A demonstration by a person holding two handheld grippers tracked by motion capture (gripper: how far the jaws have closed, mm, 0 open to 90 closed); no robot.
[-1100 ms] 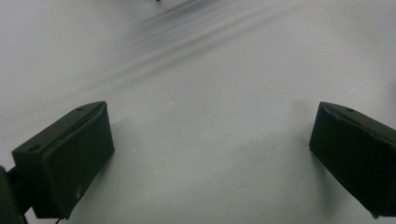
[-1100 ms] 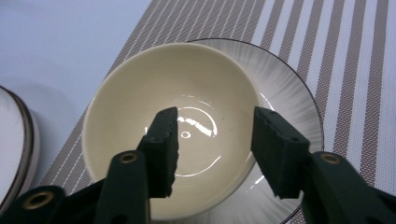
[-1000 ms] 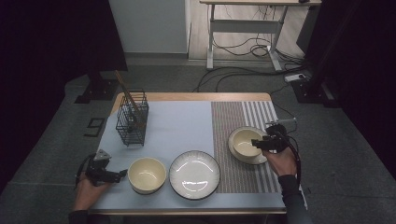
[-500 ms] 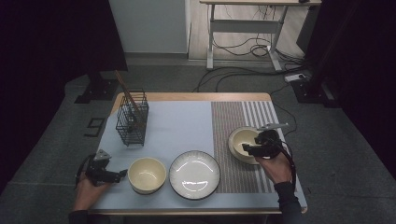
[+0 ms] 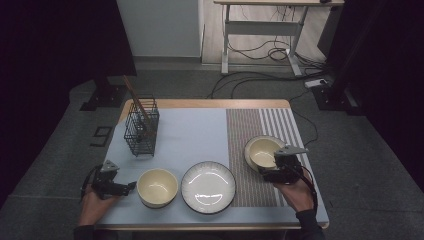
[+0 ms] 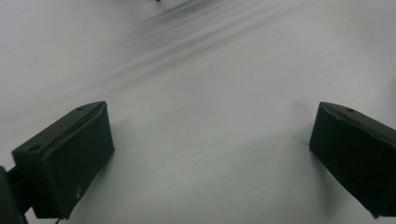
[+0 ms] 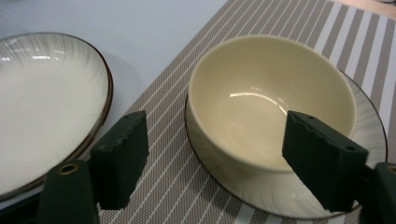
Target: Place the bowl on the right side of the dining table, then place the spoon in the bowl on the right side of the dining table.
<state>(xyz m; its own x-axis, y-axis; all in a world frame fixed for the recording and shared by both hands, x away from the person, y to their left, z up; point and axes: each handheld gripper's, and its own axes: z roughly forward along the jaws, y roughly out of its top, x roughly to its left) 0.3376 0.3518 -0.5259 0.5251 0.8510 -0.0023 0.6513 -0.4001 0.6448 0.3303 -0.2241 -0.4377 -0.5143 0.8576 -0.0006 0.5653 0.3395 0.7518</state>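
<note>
From the high view I see my right gripper (image 5: 270, 172) at the near edge of the cream bowl (image 5: 263, 151), which sits on a plate (image 5: 248, 159) on the striped mat (image 5: 250, 131). My left gripper (image 5: 127, 186) rests on the pale blue table cover (image 5: 190, 135), just beside a second cream bowl (image 5: 157, 186). A wide white plate (image 5: 208, 186) lies between the two bowls, and a black wire basket (image 5: 142, 131) with sticks stands farther back on the left.

In the left gripper view the left gripper (image 6: 210, 154) has its jaws spread wide over bare pale surface, nothing between them.

In the right gripper view the right gripper (image 7: 215, 154) has just been opening; its jaws stand apart, released, with the near wall of the cream bowl (image 7: 266, 98) between them but not pressed. The bowl sits upright on its plate (image 7: 371, 140) on the striped mat (image 7: 187, 186), and the wide white plate (image 7: 46, 102) lies off to the left
</note>
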